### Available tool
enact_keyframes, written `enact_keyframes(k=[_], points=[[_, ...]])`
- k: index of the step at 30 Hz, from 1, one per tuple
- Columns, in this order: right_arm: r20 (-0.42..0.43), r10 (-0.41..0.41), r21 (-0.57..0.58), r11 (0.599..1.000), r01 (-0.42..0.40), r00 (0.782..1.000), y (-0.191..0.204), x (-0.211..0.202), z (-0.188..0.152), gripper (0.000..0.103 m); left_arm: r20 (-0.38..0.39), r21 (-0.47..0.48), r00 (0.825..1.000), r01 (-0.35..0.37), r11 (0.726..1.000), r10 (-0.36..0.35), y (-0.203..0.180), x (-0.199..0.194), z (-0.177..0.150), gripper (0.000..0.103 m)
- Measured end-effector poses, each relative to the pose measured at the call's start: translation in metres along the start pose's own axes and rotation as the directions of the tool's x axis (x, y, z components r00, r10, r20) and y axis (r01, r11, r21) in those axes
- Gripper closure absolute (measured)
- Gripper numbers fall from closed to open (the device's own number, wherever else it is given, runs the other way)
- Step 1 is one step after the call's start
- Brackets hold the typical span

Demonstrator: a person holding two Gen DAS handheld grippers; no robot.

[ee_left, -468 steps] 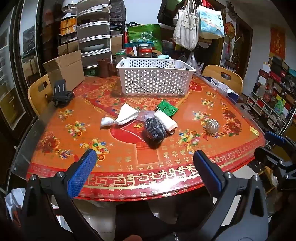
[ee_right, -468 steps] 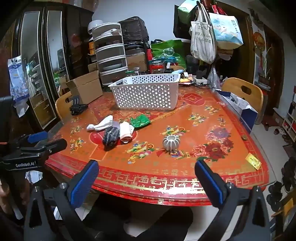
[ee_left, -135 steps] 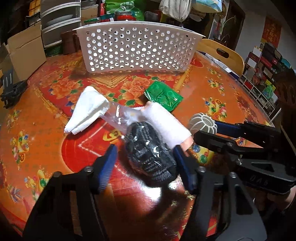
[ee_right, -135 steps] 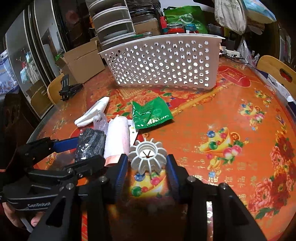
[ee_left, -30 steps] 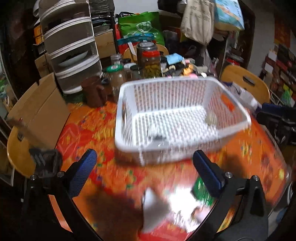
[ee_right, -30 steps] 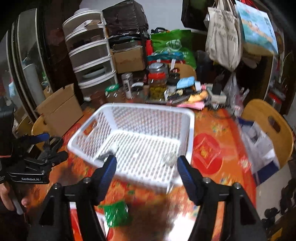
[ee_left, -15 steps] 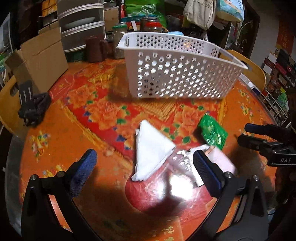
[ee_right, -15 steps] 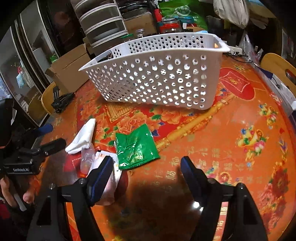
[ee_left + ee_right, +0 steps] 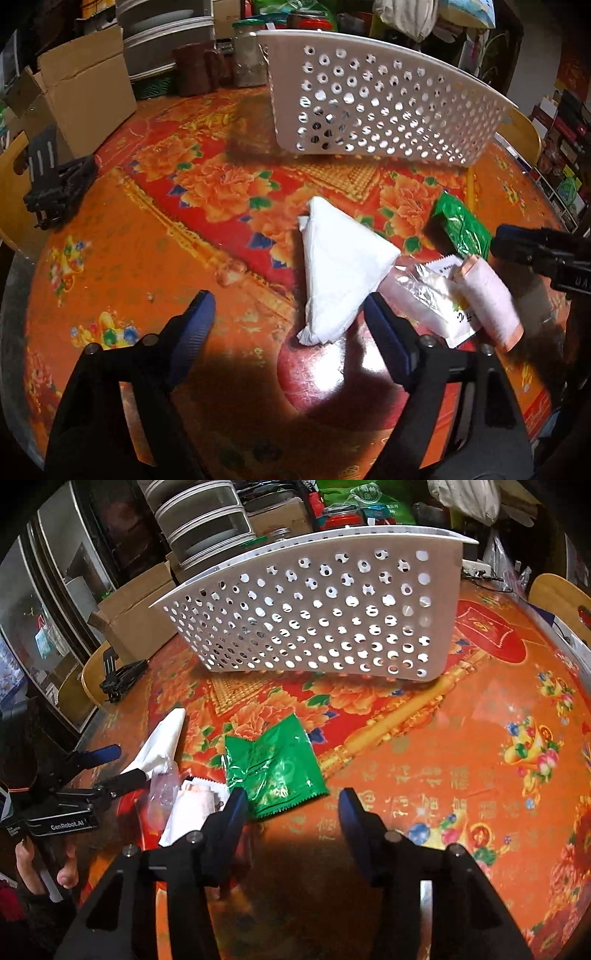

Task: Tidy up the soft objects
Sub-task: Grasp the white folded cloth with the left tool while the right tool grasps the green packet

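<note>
White cloth [image 9: 341, 273]: folded to a triangle, flat on the bench [image 9: 110, 236], between the two fingers of the left hand-held gripper [image 9: 291, 321] and a little ahead of them.
Long axis of cloth: from the narrow tip, far side toward the white basket [image 9: 376, 107], to the wide end at the near side; roughly along the direction of the fingers.
Left hand-held gripper state: wide open, nothing held; right finger just beside the wide corner of the cloth, left finger well apart from it.
Other soft things, left wrist view: pink roll [image 9: 491, 302] to the right of the cloth, a clear packet [image 9: 424, 299] between them, green sachet [image 9: 461, 227] farther right toward the basket.
Right hand-held gripper from here [image 9: 543, 251]: at the right edge, near the pink roll and the sachet.
Green sachet, right wrist view [image 9: 273, 768]: flat on the bench [image 9: 461, 760], just ahead of the right hand-held gripper [image 9: 291, 805] and shifted toward its left finger.
Right hand-held gripper state: open, empty; near corner of the sachet between the fingers.
Basket, right wrist view [image 9: 332, 616]: beyond the sachet, well apart.
Nearer hand, as a judgement: left for the cloth, right for the sachet.
Coming move, as a judgement: small advance forward and down for the left one, then closing across the wide end of the cloth.
</note>
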State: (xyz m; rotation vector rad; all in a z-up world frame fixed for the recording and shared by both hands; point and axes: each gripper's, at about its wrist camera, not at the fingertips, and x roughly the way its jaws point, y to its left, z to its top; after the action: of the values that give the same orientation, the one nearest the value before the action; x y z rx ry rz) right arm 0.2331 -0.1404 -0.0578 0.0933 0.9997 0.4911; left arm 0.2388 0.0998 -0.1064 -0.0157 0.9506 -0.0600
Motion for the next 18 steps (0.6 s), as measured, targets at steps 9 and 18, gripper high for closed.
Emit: enact_keyframes(k=[9,18], points=[[-0.016,-0.067,-0.092,0.994,0.066,0.998,0.017,0.014,0.01,0.057,0.013,0.037,1.0,0.007,0.999,-0.008,-0.008,0.003,0.0,0.033],[-0.007,-0.111,-0.183,0.977,0.108,0.994,0.032,0.026,0.016,0.065,0.026,0.047,1.0,0.013,0.999,-0.015,-0.009,0.003,0.0,0.036]])
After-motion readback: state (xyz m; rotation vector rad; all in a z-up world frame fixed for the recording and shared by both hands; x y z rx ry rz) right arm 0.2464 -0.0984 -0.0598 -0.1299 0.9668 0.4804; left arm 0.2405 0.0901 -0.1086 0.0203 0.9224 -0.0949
